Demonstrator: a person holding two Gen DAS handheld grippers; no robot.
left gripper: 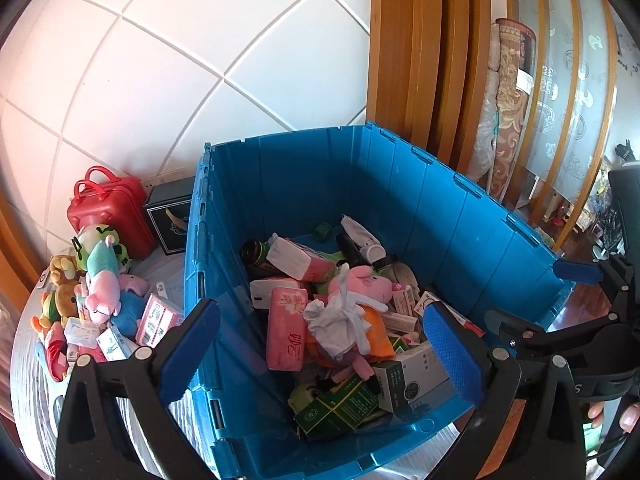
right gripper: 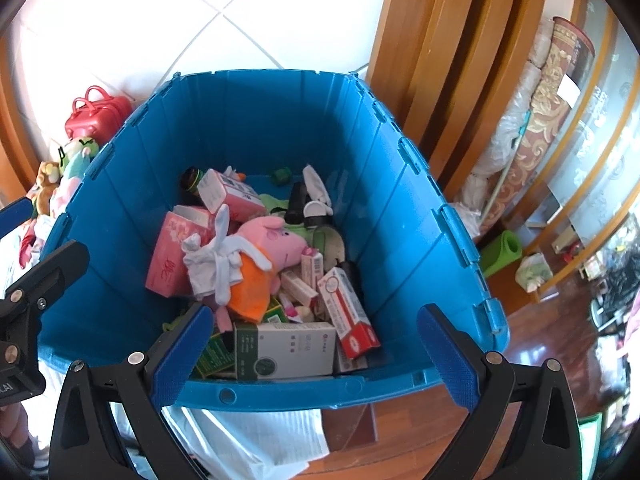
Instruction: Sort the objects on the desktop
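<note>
Desktop objects, mixed lot, held mostly in blue crate (right gripper: 280,136), centre of both views. Contents, piled unsorted: pink pig plush (right gripper: 272,240) in orange dress with white cloth tied about it, uppermost at centre; pink tissue pack (right gripper: 170,260) to its left; white-and-green carton (right gripper: 288,350) at near wall; red-and-white carton (right gripper: 348,312) leaning beside it; dark bottle (right gripper: 191,180) toward far left corner; further small boxes beneath, labels too small to read.

Second group, outside crate, on tabletop (left gripper: 32,364) at lower left of left wrist view: heap of plush toys (left gripper: 100,280), small boxes (left gripper: 154,318) lying by them, red toy suitcase (left gripper: 110,208) and dark box (left gripper: 168,216) behind, against tiled wall.

Left claw (left gripper: 320,344): wide, holding nothing, poised over near left corner of crate. Right claw (right gripper: 316,352): wide, holding nothing, above near rim.

Progress, judged: partly done at most. Plush and small boxes appear grouped on tabletop, which suggests sorted items. Crate well stocked; bulk of sorting left. Pig plush likeliest next pick, being topmost and unobstructed.
</note>
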